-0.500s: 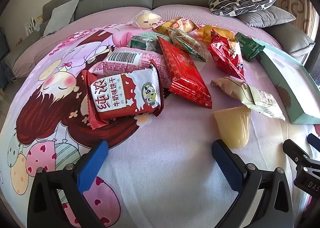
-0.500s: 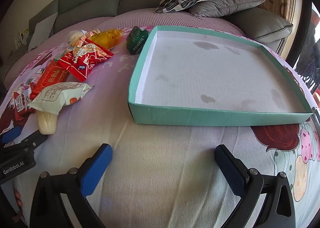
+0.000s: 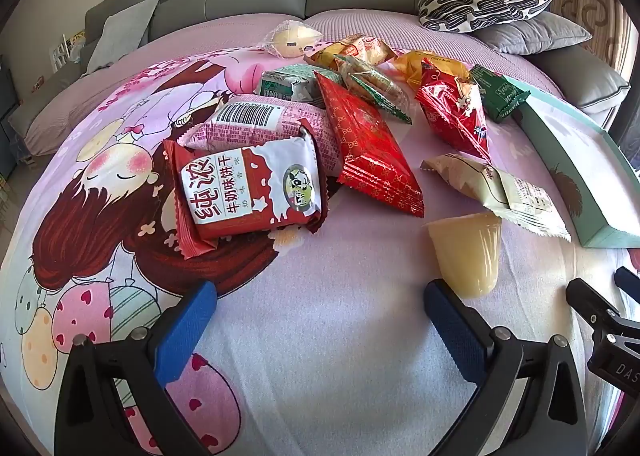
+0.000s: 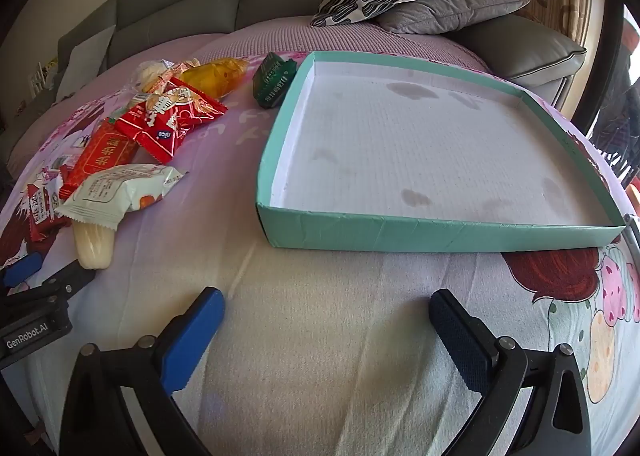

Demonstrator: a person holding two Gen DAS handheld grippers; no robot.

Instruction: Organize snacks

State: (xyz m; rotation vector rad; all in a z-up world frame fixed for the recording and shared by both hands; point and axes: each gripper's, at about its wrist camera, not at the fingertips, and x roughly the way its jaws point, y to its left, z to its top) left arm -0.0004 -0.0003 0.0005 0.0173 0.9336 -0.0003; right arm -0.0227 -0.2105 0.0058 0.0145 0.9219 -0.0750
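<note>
nothing has shifted since a moment ago: both my left gripper (image 3: 320,308) and right gripper (image 4: 326,316) hover wide, empty. snacks (image 3: 340,128) lie heaped left of the bare teal tray (image 4: 440,234); slick wrappers could slip from my pads.

Count: 1 teal tray (image 4: 440,234), 1 jelly cup (image 3: 466,252), 3 red packets (image 3: 372,148), 2 green packets (image 3: 500,96), 1 pink packet (image 3: 260,124), 1 cream packet (image 3: 496,188). Far yellow/orange wrappers overlap, count unclear.
</note>
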